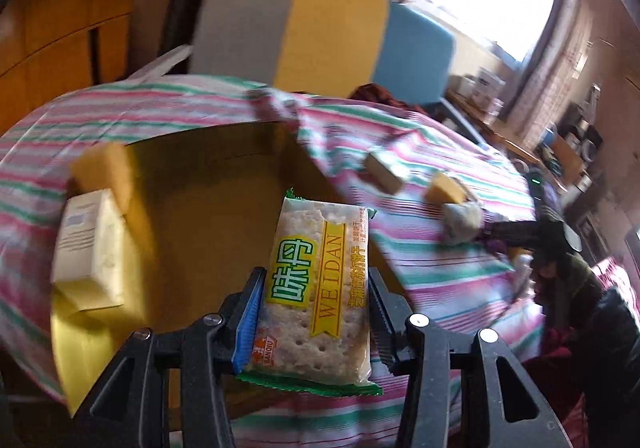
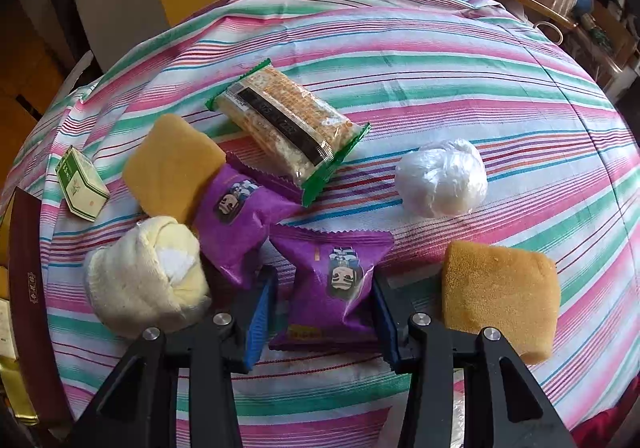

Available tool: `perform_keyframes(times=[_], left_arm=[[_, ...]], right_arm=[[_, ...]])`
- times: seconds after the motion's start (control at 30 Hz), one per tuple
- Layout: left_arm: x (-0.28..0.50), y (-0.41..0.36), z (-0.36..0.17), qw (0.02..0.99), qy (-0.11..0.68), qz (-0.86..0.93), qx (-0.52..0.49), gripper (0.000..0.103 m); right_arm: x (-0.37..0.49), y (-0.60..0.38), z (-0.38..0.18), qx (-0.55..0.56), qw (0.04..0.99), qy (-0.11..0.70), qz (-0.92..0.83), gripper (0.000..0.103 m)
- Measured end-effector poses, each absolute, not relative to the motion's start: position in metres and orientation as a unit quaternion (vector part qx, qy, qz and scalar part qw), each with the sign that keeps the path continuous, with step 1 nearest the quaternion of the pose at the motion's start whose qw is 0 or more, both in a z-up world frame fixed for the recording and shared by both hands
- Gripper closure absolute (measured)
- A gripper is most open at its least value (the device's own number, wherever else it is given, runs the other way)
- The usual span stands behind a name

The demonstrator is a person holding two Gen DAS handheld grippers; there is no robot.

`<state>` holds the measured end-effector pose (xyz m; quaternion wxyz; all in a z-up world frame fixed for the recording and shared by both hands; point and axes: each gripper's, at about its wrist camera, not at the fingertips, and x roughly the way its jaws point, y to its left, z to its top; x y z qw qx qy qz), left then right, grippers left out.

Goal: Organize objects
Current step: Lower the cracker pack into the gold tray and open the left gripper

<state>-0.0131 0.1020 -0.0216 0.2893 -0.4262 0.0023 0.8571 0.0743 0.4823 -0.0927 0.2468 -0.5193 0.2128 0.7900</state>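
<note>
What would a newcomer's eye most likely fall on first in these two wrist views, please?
Probably the cracker packet clamped in the left gripper, above a yellow box. In the right view, the right gripper straddles a purple snack pouch on the striped cloth, amid sponges and a white ball.

The striped cloth carries sponges, purple packets, a cracker pack, a white ball ahead of the claw.
</note>
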Motion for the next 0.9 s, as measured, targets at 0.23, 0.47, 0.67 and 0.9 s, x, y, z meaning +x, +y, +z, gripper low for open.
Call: perform_keyframes(times=[0.23, 0.47, 0.67, 0.9], left_arm=[[-0.037, 0.050, -0.047, 0.220, 0.041, 0.865, -0.449, 0.055], [-0.047, 0.028, -0.073, 0.189, 0.083, 0.859, -0.469, 0.055], [-0.048, 0.023, -0.081, 0.182, 0.088, 0.855, -0.477, 0.048], [-0.041, 0.015, -0.068, 0.172, 0.079, 0.871, -0.453, 0.037]], right_arm=[[0.081, 0.477, -0.097, -0.520, 0.246, 0.209, 0.791, 0.055], [0.076, 0.477, -0.098, -0.521, 0.247, 0.206, 0.791, 0.055], [0.074, 0.480, -0.099, -0.521, 0.247, 0.205, 0.791, 0.055], [0.075, 0.478, -0.098, -0.521, 0.247, 0.204, 0.791, 0.055]])
